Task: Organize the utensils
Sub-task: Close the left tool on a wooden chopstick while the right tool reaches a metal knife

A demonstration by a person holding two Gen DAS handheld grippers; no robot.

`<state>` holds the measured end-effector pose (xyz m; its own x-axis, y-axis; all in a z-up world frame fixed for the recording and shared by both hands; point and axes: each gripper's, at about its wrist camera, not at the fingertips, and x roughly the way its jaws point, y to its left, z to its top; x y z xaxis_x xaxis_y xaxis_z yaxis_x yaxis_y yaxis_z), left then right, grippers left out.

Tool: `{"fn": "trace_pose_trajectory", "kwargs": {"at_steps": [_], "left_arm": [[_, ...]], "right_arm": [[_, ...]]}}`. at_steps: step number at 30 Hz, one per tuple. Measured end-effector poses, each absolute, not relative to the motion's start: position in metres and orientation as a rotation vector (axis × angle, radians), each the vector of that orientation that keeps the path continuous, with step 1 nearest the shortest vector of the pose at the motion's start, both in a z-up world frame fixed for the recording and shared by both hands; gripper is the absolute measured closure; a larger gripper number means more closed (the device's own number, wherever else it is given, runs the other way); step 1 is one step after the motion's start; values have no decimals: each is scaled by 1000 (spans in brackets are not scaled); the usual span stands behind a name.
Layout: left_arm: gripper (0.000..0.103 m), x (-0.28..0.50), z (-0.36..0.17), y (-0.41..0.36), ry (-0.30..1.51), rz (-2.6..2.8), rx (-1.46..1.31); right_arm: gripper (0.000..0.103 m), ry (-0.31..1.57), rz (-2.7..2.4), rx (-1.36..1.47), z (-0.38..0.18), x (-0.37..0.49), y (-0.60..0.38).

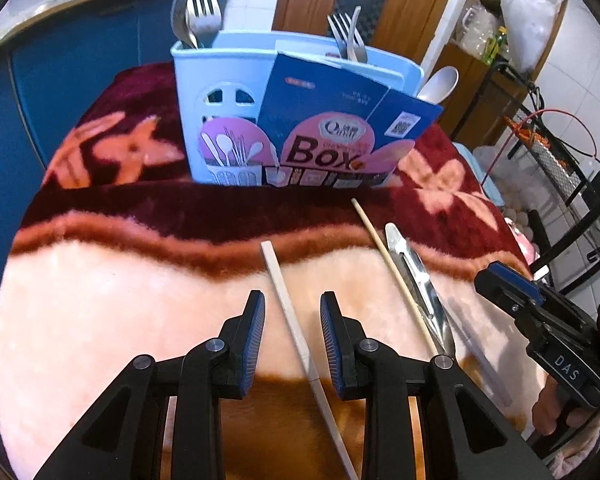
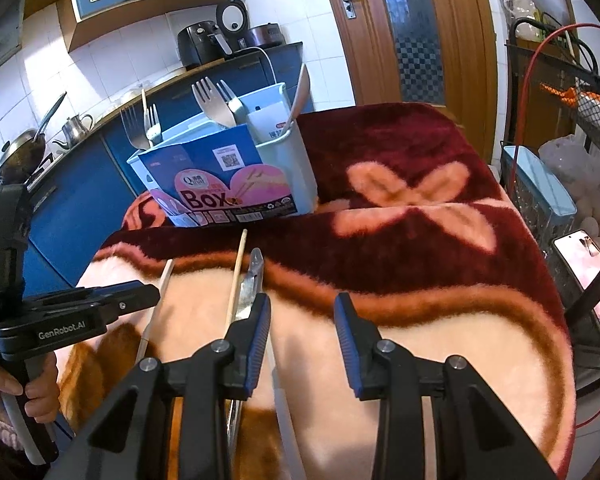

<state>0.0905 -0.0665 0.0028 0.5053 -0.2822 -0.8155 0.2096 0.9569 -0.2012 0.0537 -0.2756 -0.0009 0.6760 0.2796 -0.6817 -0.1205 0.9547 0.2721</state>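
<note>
Holding our left gripper (image 1: 293,308) low over the pale part of the blanket (image 1: 120,300), we keep its two blue-padded fingers parted, one on either side of a white chopstick (image 1: 288,312) that lies flat between them; the pads do not touch it and grip nothing. Just to the right of that chopstick lie a thin wooden chopstick (image 1: 392,272) and a silver spoon (image 1: 416,276), side by side and close enough that we cannot tell whether they touch.

Our right gripper (image 2: 302,316) hangs over the same blanket (image 2: 420,340) farther right, its fingers also spread wide and holding nothing. Its left pad sits in front of the silver spoon (image 2: 252,280), hiding part of it, with the wooden chopstick (image 2: 236,280) just beyond and the white chopstick (image 2: 158,304) nearer the left-hand tool.

Toward the far edge of the blanket stands the light blue utensil holder (image 1: 204,92), upright, with a blue and pink "Box" card (image 1: 324,120) across its front. Forks (image 1: 202,12) stand in its left compartment, more forks (image 1: 348,36) farther right, and a white spoon (image 1: 440,84) at its right end.
</note>
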Motion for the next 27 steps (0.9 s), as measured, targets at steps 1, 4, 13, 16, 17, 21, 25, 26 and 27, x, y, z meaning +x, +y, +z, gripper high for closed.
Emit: {"fn": "trace_pose_trajectory", "kwargs": {"at_steps": [1, 4, 13, 16, 17, 21, 25, 26, 27], "left_arm": [[74, 92, 1, -67, 1007, -300, -85], [75, 96, -3, -67, 1032, -296, -91], [93, 102, -12, -55, 1069, -305, -180], [97, 100, -11, -51, 1055, -319, -207], [97, 99, -10, -49, 1044, -322, -219], [97, 95, -3, -39, 1002, -327, -237], [97, 92, 7, -29, 952, -323, -245], [97, 91, 9, -26, 938, -320, -244], [97, 90, 11, -24, 924, -317, -243]], "right_arm": [[67, 799, 227, 213, -1, 54, -276], [67, 802, 227, 217, -3, 54, -277], [67, 809, 226, 213, -4, 56, -276], [67, 815, 233, 208, -3, 56, -274], [67, 818, 235, 204, -3, 57, -272], [67, 829, 248, 171, -1, 60, -262], [67, 848, 272, 146, 1, 67, -252], [67, 855, 276, 145, 0, 68, -250], [67, 869, 277, 143, 0, 72, -248]]}}
